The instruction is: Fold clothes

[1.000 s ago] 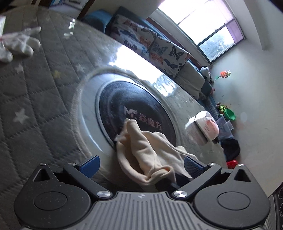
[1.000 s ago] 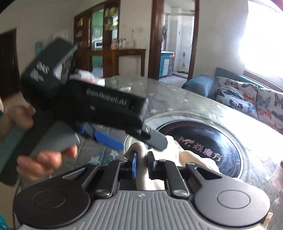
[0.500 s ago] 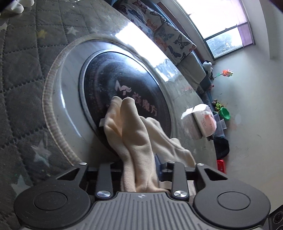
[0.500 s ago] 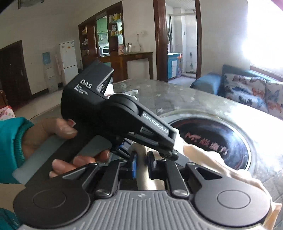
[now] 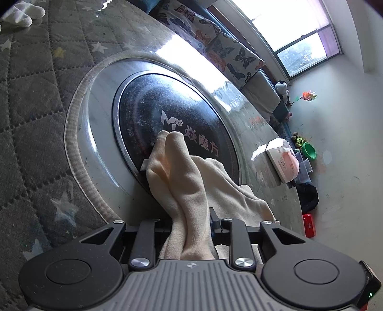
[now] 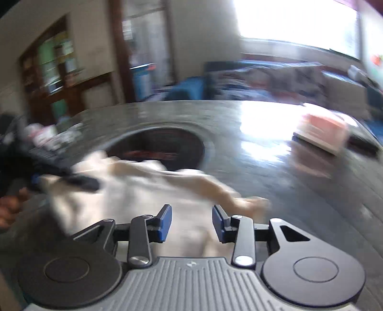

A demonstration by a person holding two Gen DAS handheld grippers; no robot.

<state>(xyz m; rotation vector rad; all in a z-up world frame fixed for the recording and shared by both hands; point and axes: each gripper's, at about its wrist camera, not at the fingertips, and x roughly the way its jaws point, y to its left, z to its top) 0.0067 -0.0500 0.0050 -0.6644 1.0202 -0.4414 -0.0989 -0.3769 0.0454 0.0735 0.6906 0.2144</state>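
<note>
Far left on the quilted cover point(image 5: 28, 100) sit white socks point(image 5: 22, 14), well apart from my work, so I leave them be.

L gripper point(image 5: 190, 223): clamped tight on a bunched ridge of the cream cloth point(image 5: 182, 181). The fingers are mostly hidden by fabric, w/ the folds squeezed between them. I read that pinch as an anchor: it keeps one end gathered so the rest can be laid over or pulled flat.

Cloth lies on the table point(image 5: 253, 134), partly over the black disc point(image 5: 172, 114) at the centre. In the L view its long axis runs away from the gripper, w/ a rounded tip pointing out at the disc's lettering; a second flap spreads off to the right of that ridge, slack and wrinkled.

R view is badly motion-blurred. R gripper point(image 6: 192, 223): jaws apart, blue pads point(image 6: 165, 223) showing, nothing between them; cloth sits just beyond and below. There the cloth stretches roughly left-right across the frame.

Far right, a tissue pack point(image 5: 283, 160), clear of the cloth.

Fold stage: can't settle it. It's bunched, not a neat flat stack.
</note>
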